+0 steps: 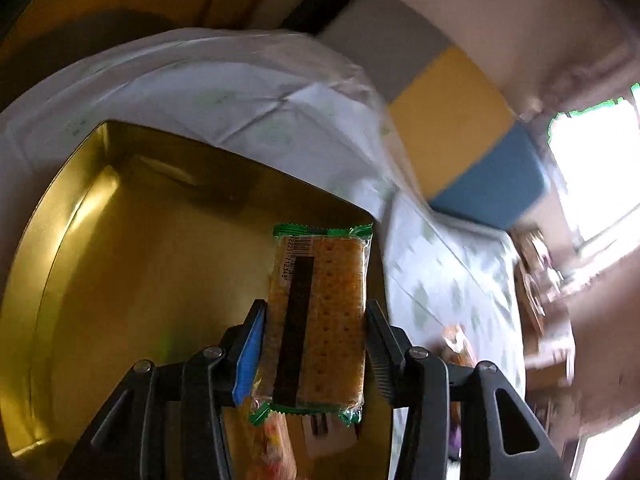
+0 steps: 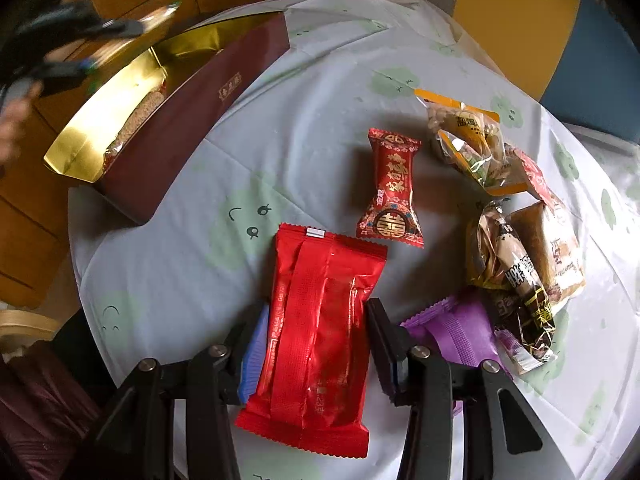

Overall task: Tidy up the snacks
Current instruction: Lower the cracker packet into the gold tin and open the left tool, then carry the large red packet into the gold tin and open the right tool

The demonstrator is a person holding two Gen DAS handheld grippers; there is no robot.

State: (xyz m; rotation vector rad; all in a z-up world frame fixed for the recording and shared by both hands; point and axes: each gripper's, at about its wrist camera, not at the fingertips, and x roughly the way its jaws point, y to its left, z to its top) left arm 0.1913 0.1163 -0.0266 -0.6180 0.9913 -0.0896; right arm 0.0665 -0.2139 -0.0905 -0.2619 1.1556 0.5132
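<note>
A: Left gripper (image 1: 316, 344) clamps a clear, green-edged cracker packet (image 1: 318, 316) by both long edges, above the gold-lined box (image 1: 80, 240).

B: Same box in right view?

A: Yes, maroon outside, at the table's left edge, 1 packet inside. Blurred left gripper above it.

B: Right gripper (image 2: 316, 344)?

A: Pinching a red foil snack pack (image 2: 316, 340) on the white tablecloth (image 2: 300, 120). Red wedding candy (image 2: 390, 190) just beyond, purple packet (image 2: 456, 332) right of it, and a pile of nut and brown packets (image 2: 508, 216) at far right.
</note>
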